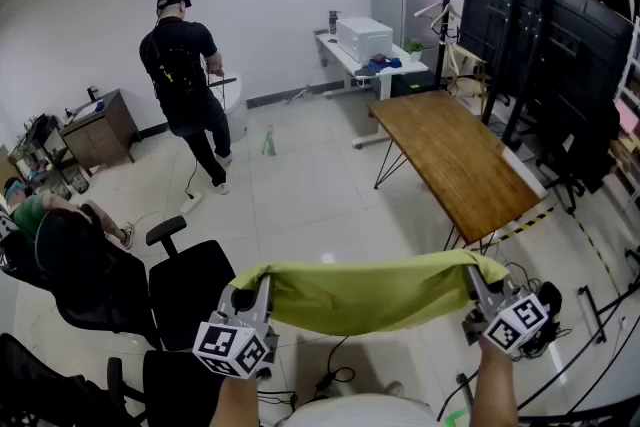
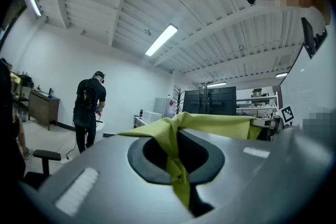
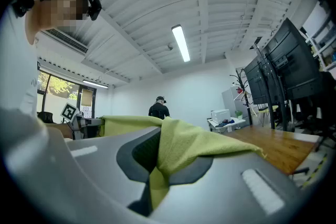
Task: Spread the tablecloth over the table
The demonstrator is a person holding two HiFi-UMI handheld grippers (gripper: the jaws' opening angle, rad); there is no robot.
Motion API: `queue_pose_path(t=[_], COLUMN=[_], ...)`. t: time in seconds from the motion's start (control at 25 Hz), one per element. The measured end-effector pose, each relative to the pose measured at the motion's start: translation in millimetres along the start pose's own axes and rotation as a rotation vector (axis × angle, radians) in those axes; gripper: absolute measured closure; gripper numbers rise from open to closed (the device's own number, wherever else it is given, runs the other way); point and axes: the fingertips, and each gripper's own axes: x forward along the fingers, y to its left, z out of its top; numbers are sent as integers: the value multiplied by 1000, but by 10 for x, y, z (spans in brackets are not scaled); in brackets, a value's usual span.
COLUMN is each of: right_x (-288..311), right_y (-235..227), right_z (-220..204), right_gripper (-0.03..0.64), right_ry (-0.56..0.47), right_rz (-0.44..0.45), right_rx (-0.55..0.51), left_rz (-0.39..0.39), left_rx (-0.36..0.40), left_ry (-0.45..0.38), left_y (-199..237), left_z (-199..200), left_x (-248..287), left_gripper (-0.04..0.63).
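Observation:
A yellow-green tablecloth (image 1: 365,293) hangs stretched between my two grippers at the bottom of the head view. My left gripper (image 1: 256,292) is shut on its left corner, and the cloth (image 2: 176,160) runs pinched through the jaws in the left gripper view. At the other corner my right gripper (image 1: 478,283) is shut on the fabric, which shows as a bunched fold (image 3: 173,152) in the right gripper view. The bare wooden table (image 1: 455,160) stands ahead and to the right, apart from the cloth.
A person in black (image 1: 188,80) stands at the far left middle. Black office chairs (image 1: 185,280) sit close at my lower left. A white desk with a printer (image 1: 362,40) is at the back. Dark screens on stands (image 1: 560,45) line the right side beside the table.

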Motion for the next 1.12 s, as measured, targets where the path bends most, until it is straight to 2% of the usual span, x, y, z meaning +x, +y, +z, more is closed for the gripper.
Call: queue_pose_path(t=[0.36,0.6,0.8,0.96,1.12], right_x=[521,999,1461,1798,2081], right_y=[314,216,-128,-621,-1069], right_z=[-74,-136,-195,-94,20], right_gripper=[606,606,606,606,606], right_ry=[6,14,8,-6,-1], right_rz=[48,98,162,213,286], right_rx=[17,28,38,27,21], left_rz=[31,80,147,194,234], left_rx=[7,-11,-23,-21,-50], left_ry=[-48,-49,-35,-43,-77], left_y=[548,846,1022,1027,1008], left_z=[158,110,33,148,317], left_x=[-105,59,447,1058,1617], left_gripper=[588,588,588,589,588])
